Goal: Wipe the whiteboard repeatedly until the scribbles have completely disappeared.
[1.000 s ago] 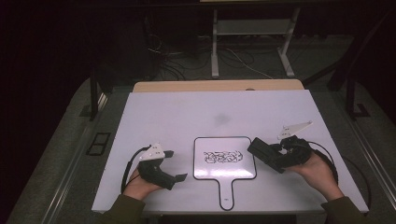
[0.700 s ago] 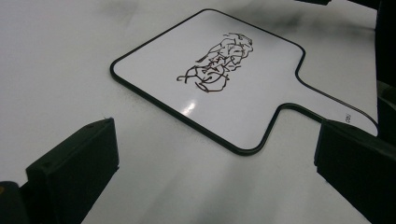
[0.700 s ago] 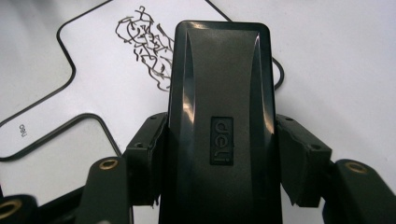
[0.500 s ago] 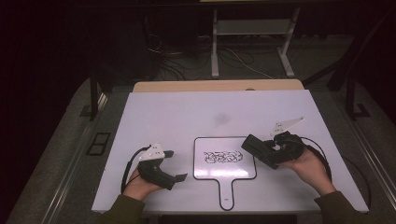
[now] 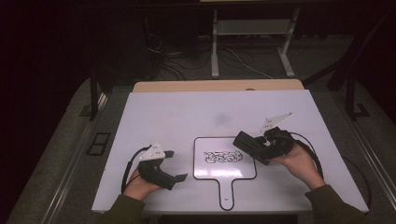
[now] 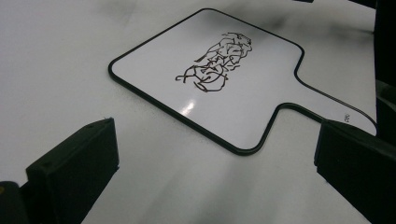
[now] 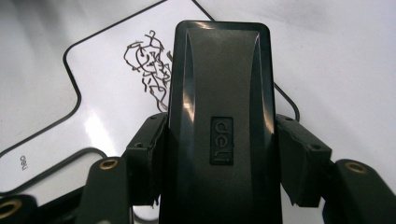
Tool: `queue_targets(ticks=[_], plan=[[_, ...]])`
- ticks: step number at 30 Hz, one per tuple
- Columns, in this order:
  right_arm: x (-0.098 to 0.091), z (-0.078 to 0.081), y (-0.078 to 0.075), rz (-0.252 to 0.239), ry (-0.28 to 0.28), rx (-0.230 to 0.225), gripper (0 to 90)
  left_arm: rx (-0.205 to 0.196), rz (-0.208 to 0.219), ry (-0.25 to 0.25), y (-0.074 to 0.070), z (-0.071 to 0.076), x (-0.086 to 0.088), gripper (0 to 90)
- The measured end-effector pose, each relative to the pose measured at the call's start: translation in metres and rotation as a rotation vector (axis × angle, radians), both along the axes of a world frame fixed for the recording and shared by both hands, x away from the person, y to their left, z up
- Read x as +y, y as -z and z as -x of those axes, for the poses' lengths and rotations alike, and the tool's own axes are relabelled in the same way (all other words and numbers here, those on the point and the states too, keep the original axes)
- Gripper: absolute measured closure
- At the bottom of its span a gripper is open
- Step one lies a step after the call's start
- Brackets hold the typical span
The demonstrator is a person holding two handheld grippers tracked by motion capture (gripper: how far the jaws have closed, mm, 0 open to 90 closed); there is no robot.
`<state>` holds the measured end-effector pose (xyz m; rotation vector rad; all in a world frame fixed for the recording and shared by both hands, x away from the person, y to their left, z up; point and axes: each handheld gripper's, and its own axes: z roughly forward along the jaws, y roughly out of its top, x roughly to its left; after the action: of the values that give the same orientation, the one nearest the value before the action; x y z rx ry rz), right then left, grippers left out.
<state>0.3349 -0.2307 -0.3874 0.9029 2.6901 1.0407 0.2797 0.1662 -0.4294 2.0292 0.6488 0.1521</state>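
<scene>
A small paddle-shaped whiteboard (image 5: 201,168) with a black rim lies at the table's front middle, handle toward the person. Black scribbles (image 5: 224,157) cover its centre and also appear as scribbles (image 6: 215,63) in the left gripper view and scribbles (image 7: 147,63) in the right gripper view. My right gripper (image 5: 254,148) is shut on a black eraser (image 7: 219,116), which hangs over the whiteboard's right edge. The eraser (image 5: 248,146) points left toward the scribbles. My left gripper (image 5: 173,164) rests open on the table left of the whiteboard (image 6: 261,98), with nothing between its jaws.
The white table top (image 5: 187,112) stretches back behind the whiteboard. A tan board edge (image 5: 215,86) runs along its far side. Beyond it stand a metal stand (image 5: 252,42) and loose cables on a dark floor.
My right gripper has carried the eraser leftward, from beside the whiteboard's right edge to over that edge. The left gripper has stayed where it was.
</scene>
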Motion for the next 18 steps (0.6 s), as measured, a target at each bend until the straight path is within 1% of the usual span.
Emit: queue_targets(ticks=[6, 11, 14, 15, 18], plan=[[0.015, -0.008, 0.002, 0.009, -0.016, 0.004, 38.6, 0.0, 0.0, 0.002, 0.0, 0.0, 0.0, 0.0], [0.028, -0.013, 0.002, 0.008, -0.026, 0.008, 38.6, 0.001, 0.003, 0.001, 0.0, 0.0, 0.0, 0.0], [0.033, -0.015, 0.003, 0.008, -0.032, 0.009, 38.5, 0.001, 0.001, 0.002, 0.0, 0.0, 0.0, 0.0], [0.037, -0.017, 0.005, 0.015, -0.035, 0.011, 38.5, -0.001, 0.003, 0.003, 0.0, 0.0, 0.0, 0.0], [0.042, -0.018, 0.007, 0.023, -0.04, 0.018, 38.5, -0.002, 0.005, 0.003, 0.0, 0.0, 0.0, 0.0]])
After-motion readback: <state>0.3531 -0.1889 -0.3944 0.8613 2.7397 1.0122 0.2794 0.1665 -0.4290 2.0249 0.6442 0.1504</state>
